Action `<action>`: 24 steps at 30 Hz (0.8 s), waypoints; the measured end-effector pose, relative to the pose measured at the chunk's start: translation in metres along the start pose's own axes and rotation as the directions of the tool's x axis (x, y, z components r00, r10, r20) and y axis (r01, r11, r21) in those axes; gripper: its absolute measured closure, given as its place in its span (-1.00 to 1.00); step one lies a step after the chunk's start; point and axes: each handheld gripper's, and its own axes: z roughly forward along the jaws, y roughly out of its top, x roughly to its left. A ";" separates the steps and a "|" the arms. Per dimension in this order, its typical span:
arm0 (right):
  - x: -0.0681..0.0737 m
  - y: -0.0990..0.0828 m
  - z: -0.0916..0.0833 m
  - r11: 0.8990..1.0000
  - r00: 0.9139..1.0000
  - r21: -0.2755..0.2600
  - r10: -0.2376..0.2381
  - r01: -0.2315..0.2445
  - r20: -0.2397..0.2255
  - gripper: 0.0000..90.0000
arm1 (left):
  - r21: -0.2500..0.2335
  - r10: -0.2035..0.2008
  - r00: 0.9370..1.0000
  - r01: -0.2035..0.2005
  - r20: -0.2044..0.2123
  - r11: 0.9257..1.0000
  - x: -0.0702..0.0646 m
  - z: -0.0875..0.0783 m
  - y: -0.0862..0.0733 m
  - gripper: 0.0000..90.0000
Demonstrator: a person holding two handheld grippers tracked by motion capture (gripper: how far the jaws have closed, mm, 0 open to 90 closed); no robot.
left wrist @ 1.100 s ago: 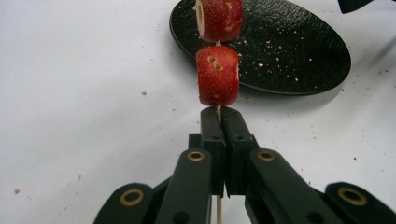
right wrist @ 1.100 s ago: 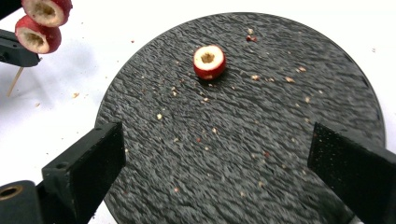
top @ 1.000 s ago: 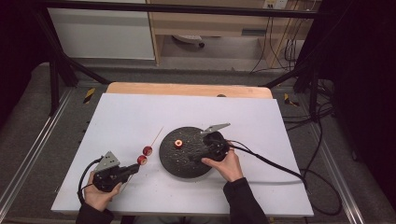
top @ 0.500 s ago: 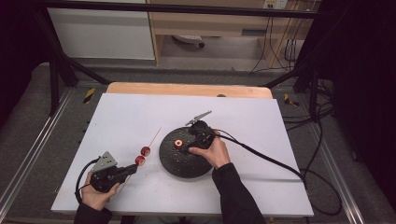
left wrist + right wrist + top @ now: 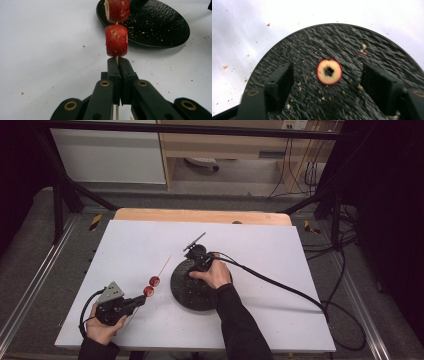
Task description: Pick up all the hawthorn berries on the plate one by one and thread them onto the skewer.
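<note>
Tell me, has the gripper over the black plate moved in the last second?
Yes. The right gripper has slid from the near right side of the black plate toward its far left rim, its jaws closing partway around, not touching, the red fruit slice.

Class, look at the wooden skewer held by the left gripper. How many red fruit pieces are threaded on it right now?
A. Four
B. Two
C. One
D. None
B: the left gripper is shut on the skewer, and two red fruit pieces sit on it, one behind the other.
</note>
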 end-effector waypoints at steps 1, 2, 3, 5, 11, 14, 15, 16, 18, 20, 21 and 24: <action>-0.001 0.001 0.003 1.000 1.000 0.000 0.000 0.000 -0.009 -0.31 | 0.000 0.000 1.000 0.000 0.000 1.000 0.000 0.000 0.000 0.97; -0.001 0.002 0.004 1.000 1.000 0.004 0.001 -0.001 -0.013 -0.28 | -0.001 0.000 1.000 0.000 0.001 1.000 0.000 0.000 0.000 0.97; -0.001 0.003 0.006 1.000 1.000 0.010 0.008 -0.008 -0.009 -0.25 | 0.000 0.000 1.000 0.000 0.001 1.000 0.000 0.000 0.000 0.97; -0.003 0.003 0.008 1.000 1.000 0.028 0.011 -0.011 -0.001 -0.17 | 0.000 -0.001 1.000 0.001 0.000 1.000 0.000 0.000 0.000 0.98; -0.007 0.005 0.011 0.998 0.999 0.046 0.035 -0.034 -0.016 0.02 | 0.002 -0.001 1.000 0.001 -0.001 1.000 0.000 0.000 0.000 0.97; -0.009 0.005 0.013 0.998 0.999 0.055 0.042 -0.041 -0.017 0.10 | 0.005 -0.001 1.000 0.001 0.000 1.000 0.000 0.000 0.000 0.98; -0.009 0.005 0.013 0.997 0.999 0.060 0.048 -0.047 -0.017 0.14 | 0.005 0.000 1.000 0.000 0.001 1.000 0.000 0.001 0.000 0.98; -0.010 0.005 0.014 0.997 0.998 0.061 0.052 -0.050 -0.020 0.17 | 0.006 0.000 1.000 0.000 0.001 1.000 0.000 0.001 0.000 0.97; -0.010 0.006 0.014 0.996 0.998 0.065 0.064 -0.062 -0.030 0.22 | 0.005 0.000 1.000 0.000 0.002 1.000 0.000 0.001 0.000 0.97; -0.011 0.006 0.015 0.995 0.997 0.070 0.073 -0.070 -0.038 0.26 | 0.004 0.000 1.000 0.000 0.003 1.000 0.000 0.000 0.000 0.98; -0.012 0.006 0.015 0.995 0.997 0.071 0.073 -0.070 -0.040 0.29 | 0.005 0.000 1.000 0.000 0.003 1.000 0.000 0.000 0.000 0.98; -0.012 0.006 0.016 0.993 0.995 0.084 0.083 -0.079 -0.048 0.34 | 0.005 0.001 1.000 -0.001 0.004 1.000 0.000 0.001 0.000 0.98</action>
